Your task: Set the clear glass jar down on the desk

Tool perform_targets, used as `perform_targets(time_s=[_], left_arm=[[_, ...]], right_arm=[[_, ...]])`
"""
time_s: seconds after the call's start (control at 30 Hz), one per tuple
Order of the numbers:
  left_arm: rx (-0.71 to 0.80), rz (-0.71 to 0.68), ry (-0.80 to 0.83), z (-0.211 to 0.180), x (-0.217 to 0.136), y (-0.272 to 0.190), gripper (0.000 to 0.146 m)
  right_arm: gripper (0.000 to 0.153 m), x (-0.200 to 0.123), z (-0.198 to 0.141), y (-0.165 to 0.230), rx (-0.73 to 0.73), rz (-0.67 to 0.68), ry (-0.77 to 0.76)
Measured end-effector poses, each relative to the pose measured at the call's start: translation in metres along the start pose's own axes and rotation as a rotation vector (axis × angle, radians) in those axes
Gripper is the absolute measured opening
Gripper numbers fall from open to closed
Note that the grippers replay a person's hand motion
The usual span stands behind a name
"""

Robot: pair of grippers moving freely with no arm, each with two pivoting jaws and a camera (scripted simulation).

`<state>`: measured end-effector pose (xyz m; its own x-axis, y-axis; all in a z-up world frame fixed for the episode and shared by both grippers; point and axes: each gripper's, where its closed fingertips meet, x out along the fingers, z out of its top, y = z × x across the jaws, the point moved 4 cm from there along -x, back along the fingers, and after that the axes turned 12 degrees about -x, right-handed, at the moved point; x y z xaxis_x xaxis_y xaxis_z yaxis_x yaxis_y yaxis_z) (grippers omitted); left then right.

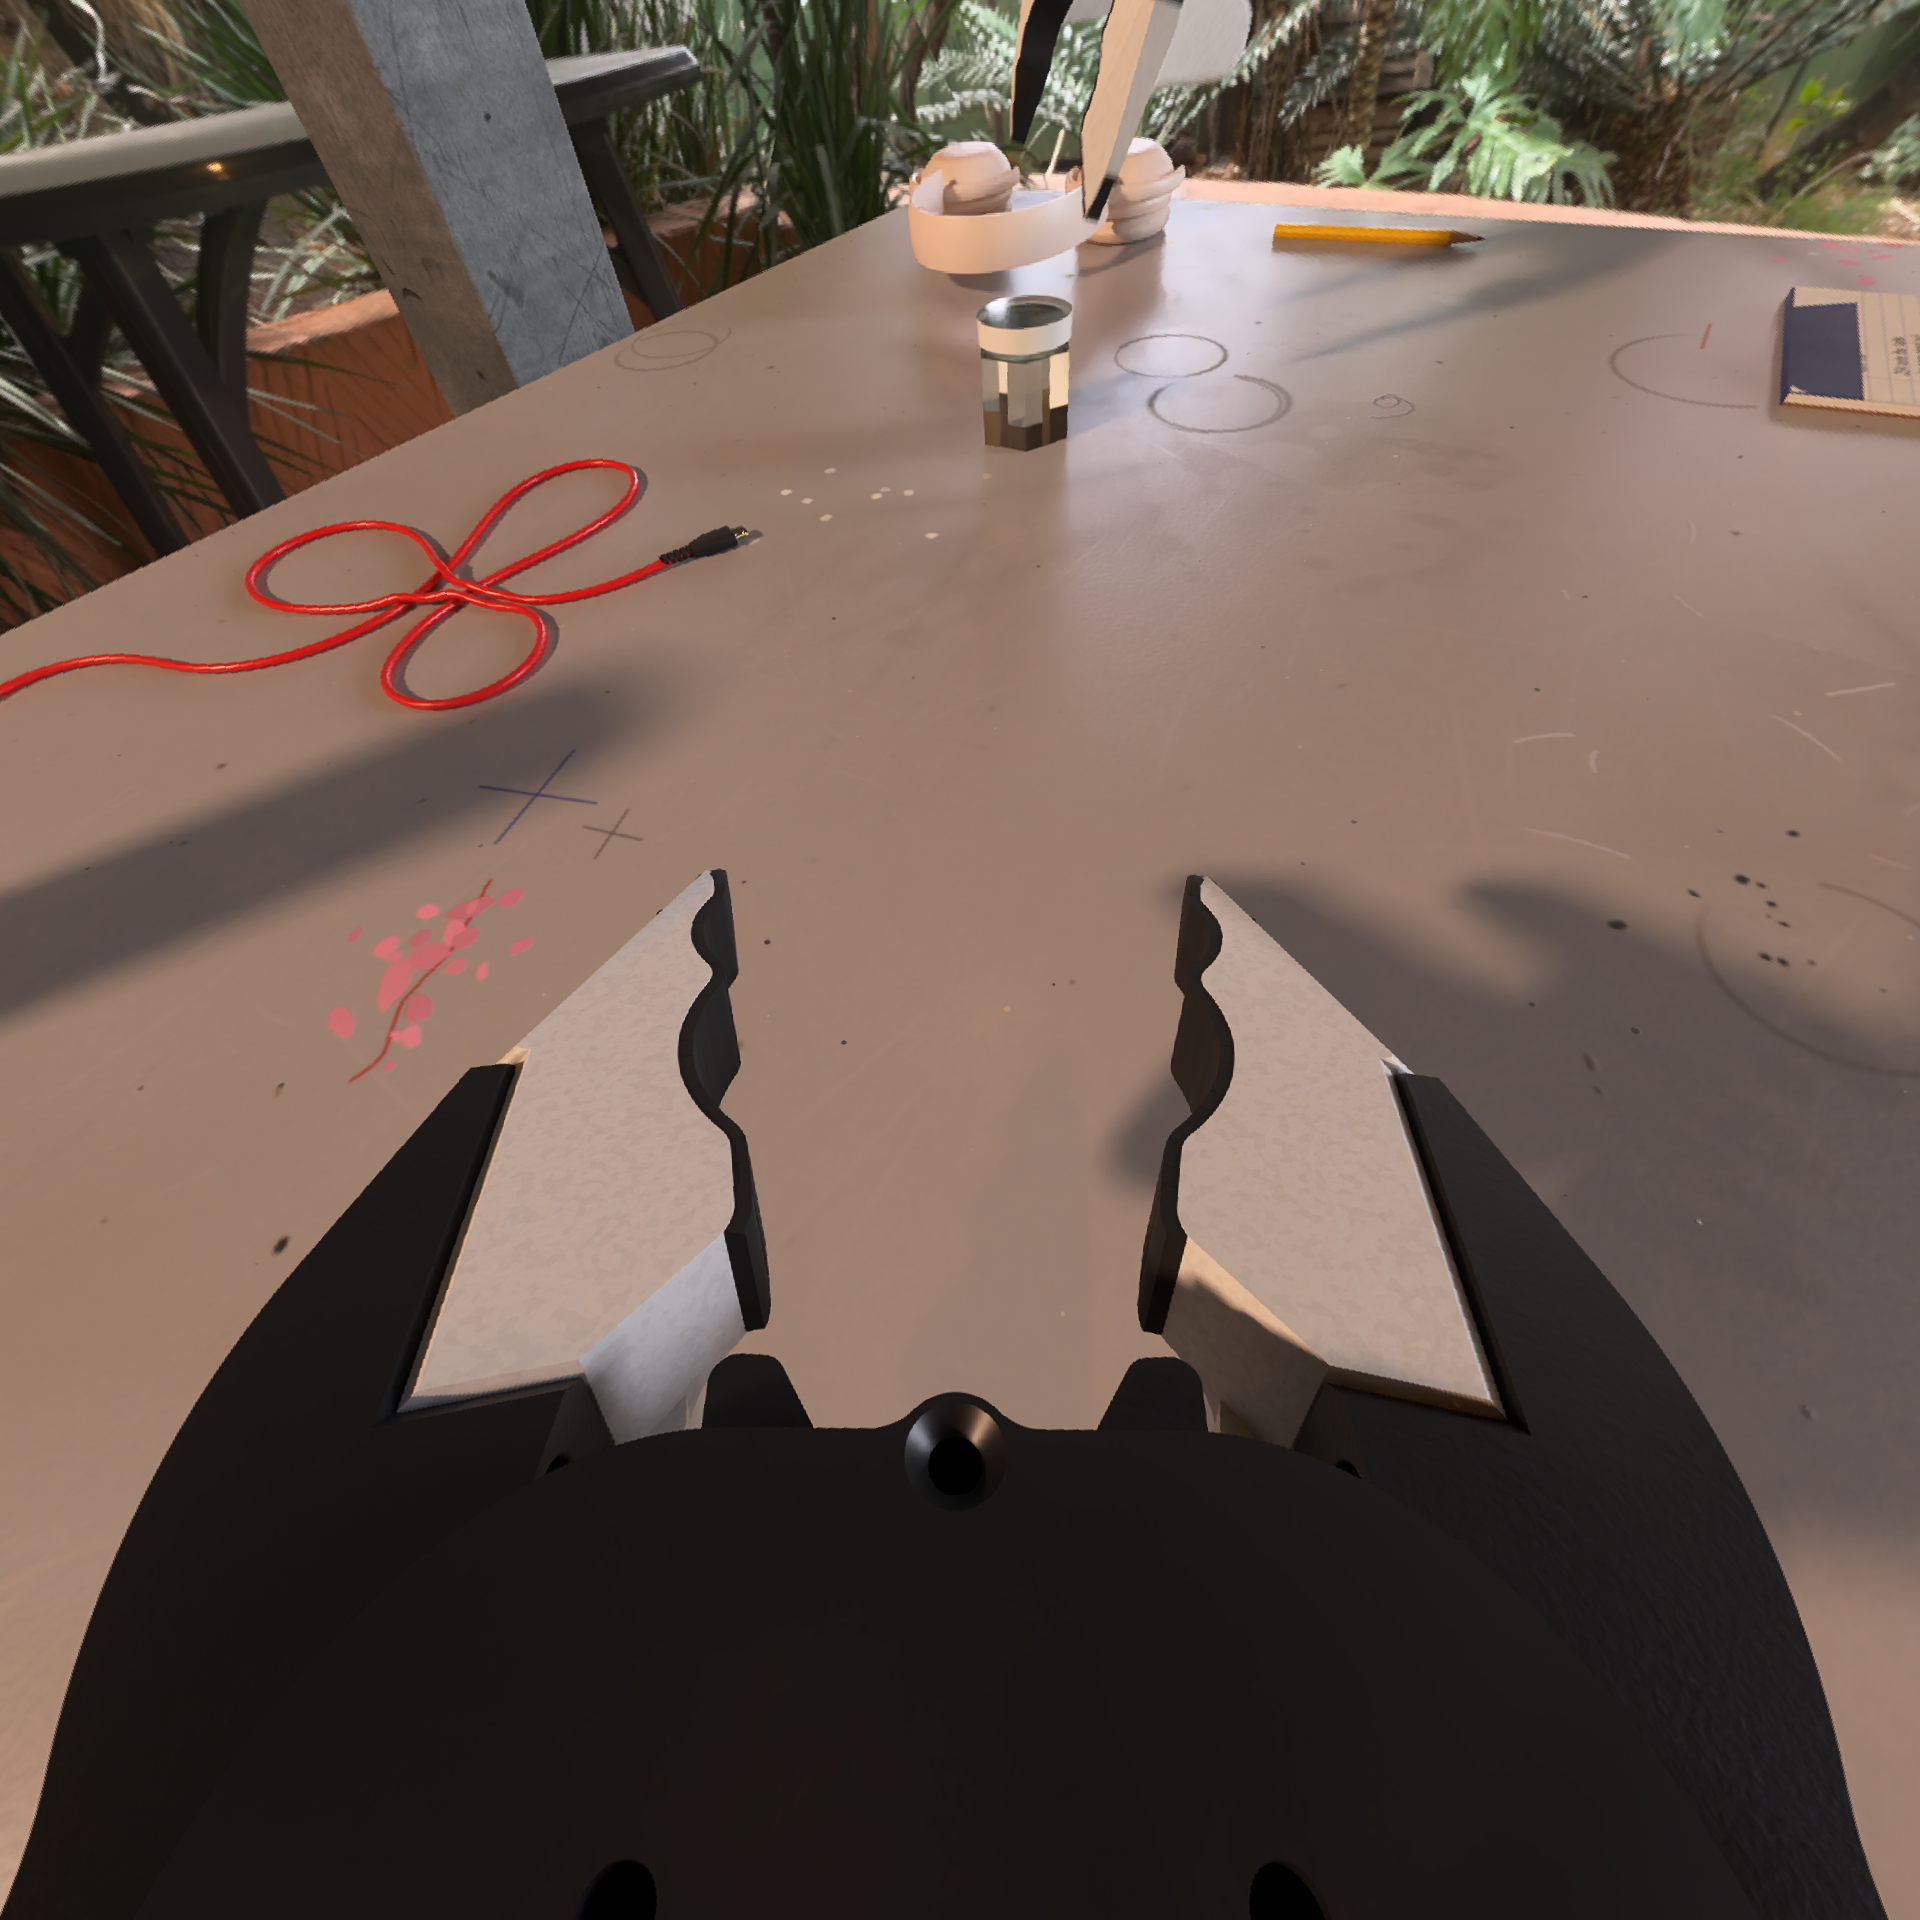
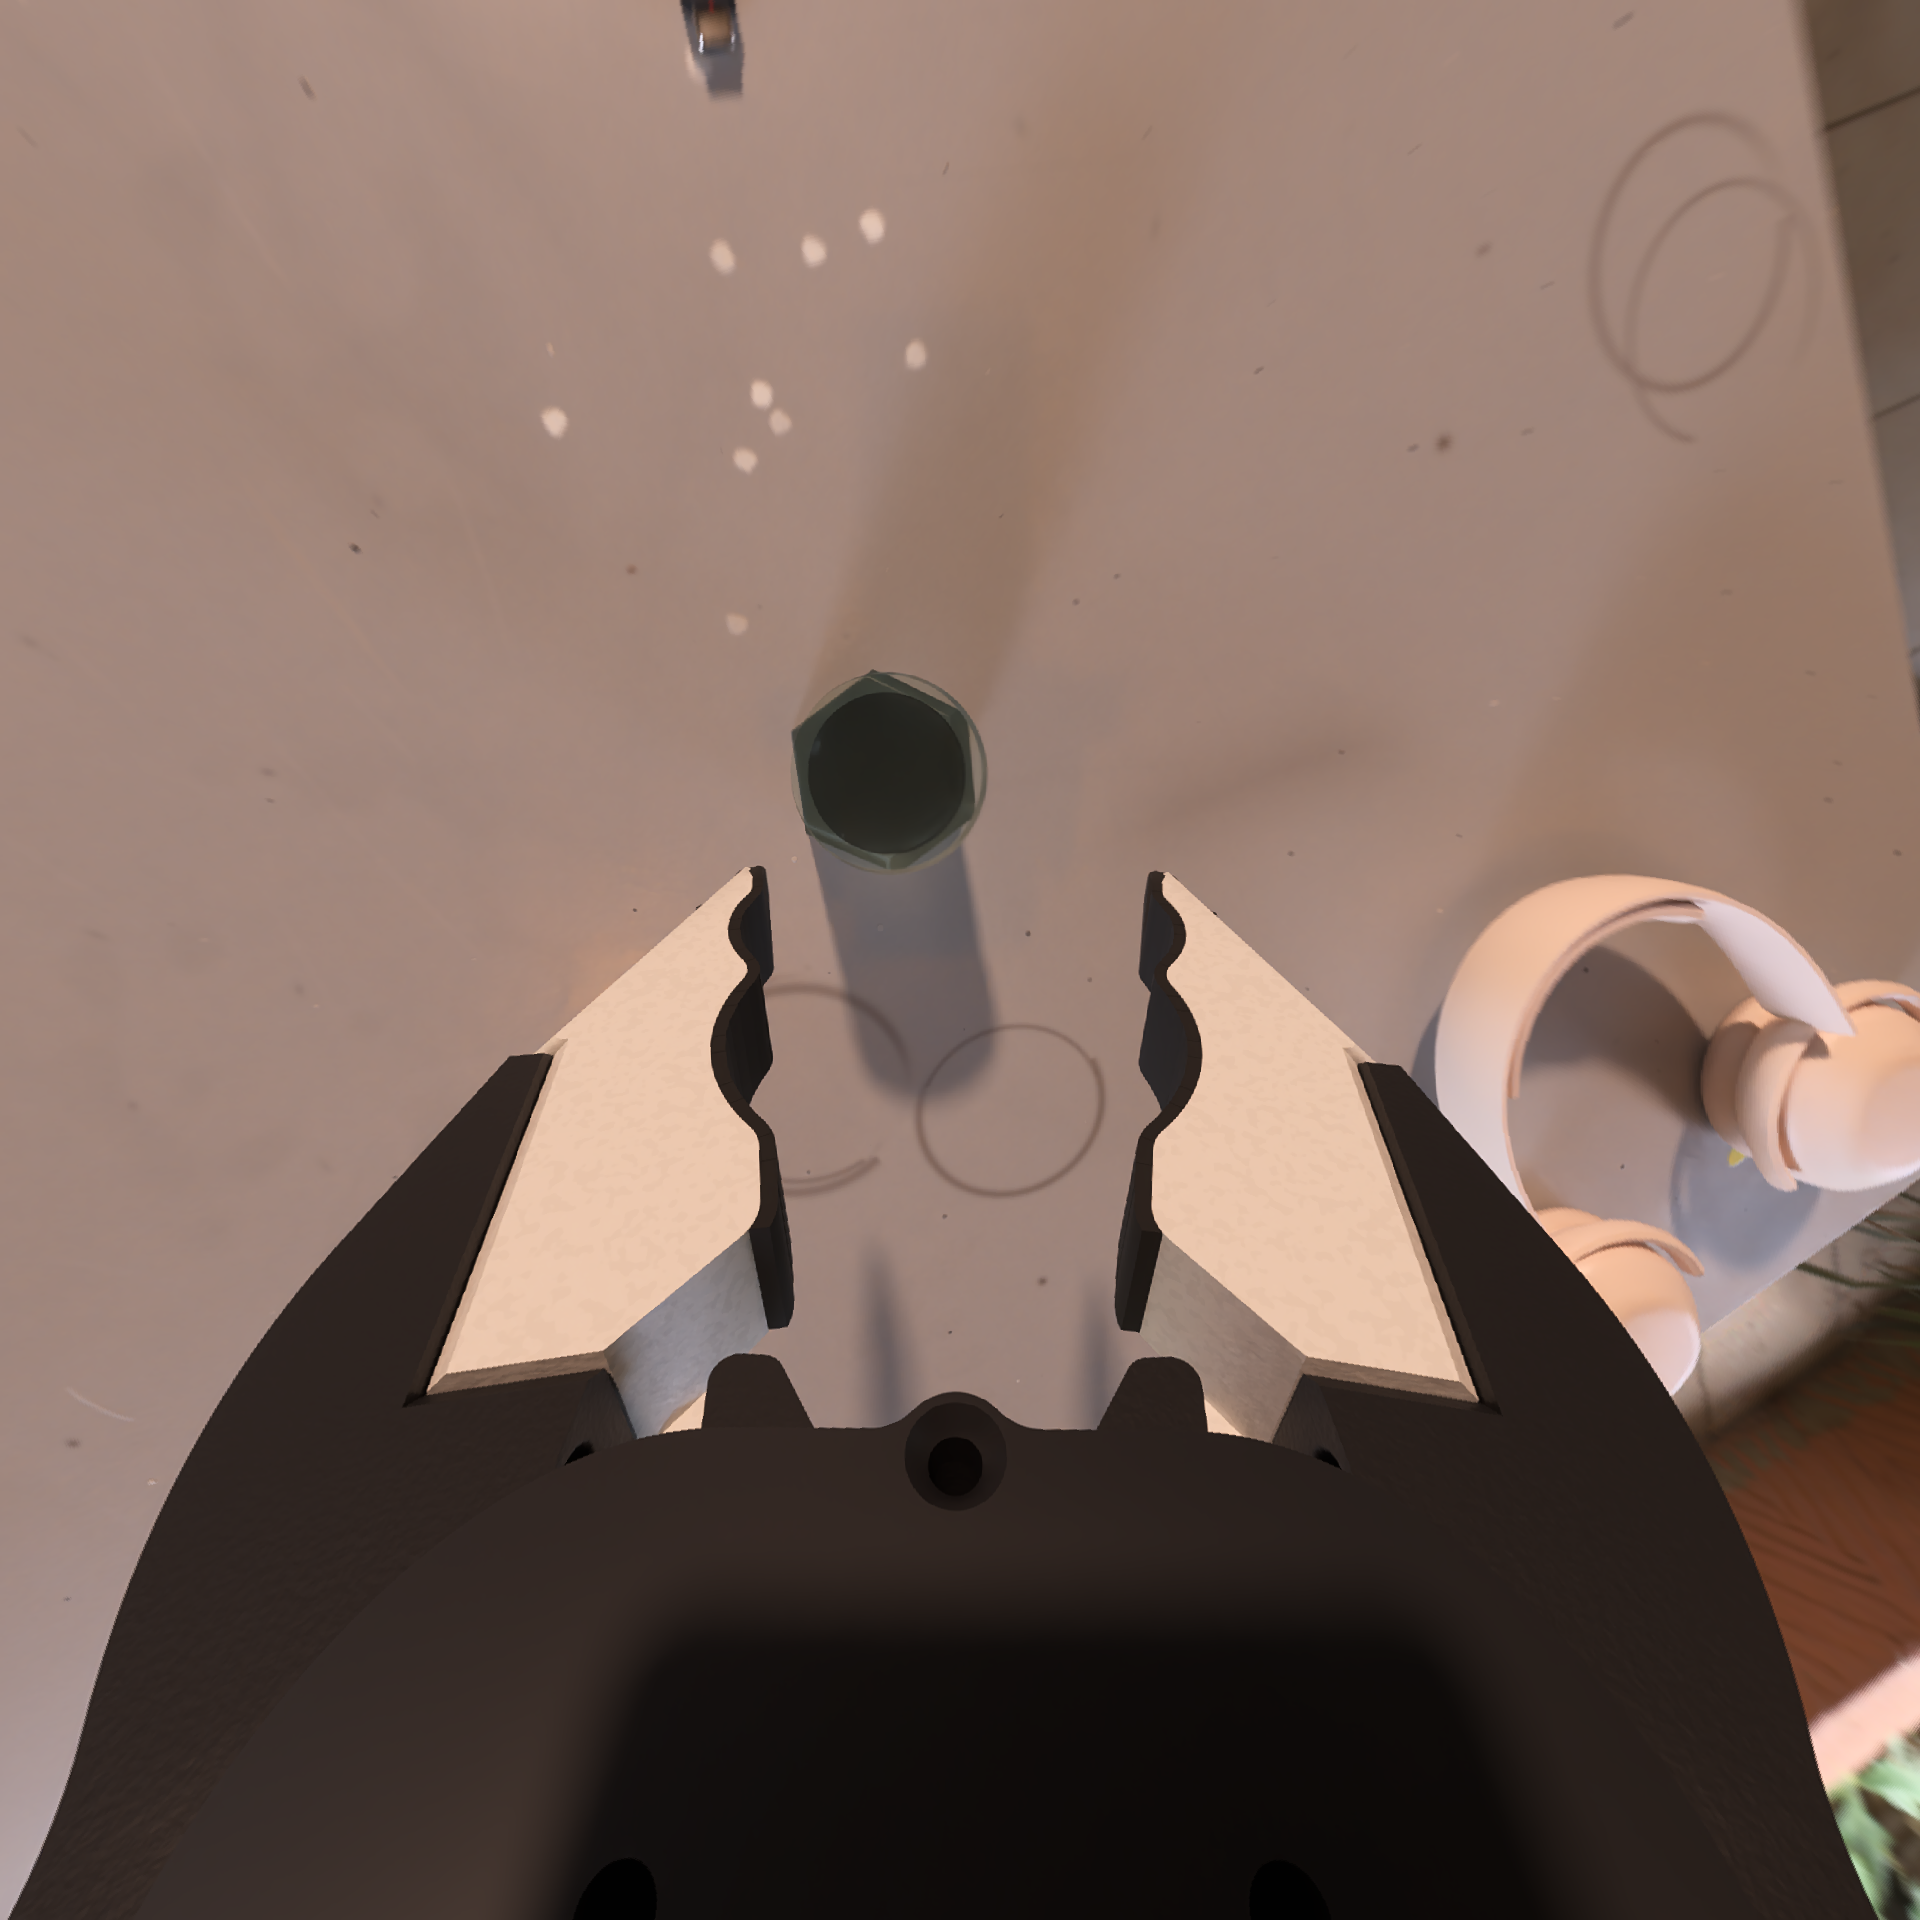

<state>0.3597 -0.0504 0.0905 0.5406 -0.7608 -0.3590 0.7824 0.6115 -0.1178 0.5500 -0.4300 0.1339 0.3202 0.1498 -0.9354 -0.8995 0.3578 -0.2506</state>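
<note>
Jar (image 1: 1024, 369) stands upright on the desk (image 1: 1247, 675), clear glass, mouth up, nothing gripping it. From my right wrist camera I look almost straight down into its dark opening (image 2: 886, 772); it sits just beyond my fingertips, apart from both. I judge the set-down done: base flat, shadow running straight off the foot, no tilt.

Right gripper (image 2: 954, 883) hangs above the jar with jaws spread and empty; in the left wrist view it shows as a pair of pale fingers above and behind the jar (image 1: 1060, 156). I read that as a release posture, clear of the rim so nothing tips the glass.

Left gripper (image 1: 954, 894) is well short of the jar, low over bare desk, jaws parted, holding nothing. It looks parked out of the way.

Count, all placed relative to the jar:
- one jar
- one pair of pale headphones (image 1: 1039, 208), just behind it and near the desk's far edge
- one pencil (image 1: 1371, 237), behind and to one side
- one red cable (image 1: 447, 592), looped, well off to the other side, plug pointing toward the jar
- one notepad (image 1: 1855, 358), far out on the pencil's side
- two grippers

Pencilled rings and paint specks mark the desk around the jar.
</note>
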Motion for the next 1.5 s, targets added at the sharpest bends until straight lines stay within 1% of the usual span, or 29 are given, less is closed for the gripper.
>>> perform_targets(time_s=[0.13, 0.27, 0.37, 0.47, 0.57, 0.67, 0.8, 0.9, 1.0, 1.13, 1.2, 1.37, 1.5], left_arm=[[-0.010, 0.001, -0.008, 0.001, -0.001, 0.001, 0.086], [-0.022, 0.003, -0.018, 0.001, -0.001, 0.002, 0.086], [-0.032, 0.006, -0.023, 0.001, -0.002, 0.002, 0.086], [-0.041, 0.009, -0.028, 0.000, -0.003, 0.002, 0.086], [-0.050, 0.015, -0.032, -0.001, -0.004, 0.003, 0.086], [-0.059, 0.021, -0.043, -0.001, -0.006, 0.003, 0.086], [-0.074, 0.020, -0.057, -0.002, -0.007, 0.002, 0.087], [-0.080, 0.003, -0.035, -0.005, -0.008, -0.001, 0.086], [-0.084, -0.015, -0.014, -0.009, -0.006, -0.004, 0.085], [-0.085, -0.028, 0.002, -0.011, -0.002, -0.006, 0.086], [-0.088, -0.036, -0.002, -0.011, -0.001, -0.008, 0.086], [-0.084, -0.042, 0.022, -0.010, 0.005, -0.010, 0.086], [-0.086, -0.036, 0.041, -0.010, 0.010, -0.011, 0.086]], right_arm=[[0.072, -0.044, 0.000, 0.002, 0.037, -0.059, -0.144], [0.071, -0.095, 0.015, 0.025, 0.013, -0.127, -0.329], [0.071, -0.129, 0.035, 0.054, -0.008, -0.129, -0.480], [0.072, -0.153, 0.059, 0.088, -0.045, -0.108, -0.612], [0.076, -0.171, 0.084, 0.122, -0.079, -0.104, -0.741], [0.079, -0.180, 0.109, 0.155, -0.095, -0.076, -0.872], [0.081, -0.179, 0.141, 0.199, -0.098, -0.016, -1.043], [0.082, -0.164, 0.159, 0.225, -0.111, 0.013, -1.105], [0.082, -0.150, 0.174, 0.242, -0.129, 0.012, -1.119], [0.083, -0.135, 0.189, 0.257, -0.109, 0.103, -1.156], [0.084, -0.123, 0.193, 0.262, -0.095, 0.158, -1.147], [0.083, -0.091, 0.195, 0.266, -0.055, 0.223, -1.118], [0.083, -0.076, 0.191, 0.266, -0.028, 0.244, -1.095]])
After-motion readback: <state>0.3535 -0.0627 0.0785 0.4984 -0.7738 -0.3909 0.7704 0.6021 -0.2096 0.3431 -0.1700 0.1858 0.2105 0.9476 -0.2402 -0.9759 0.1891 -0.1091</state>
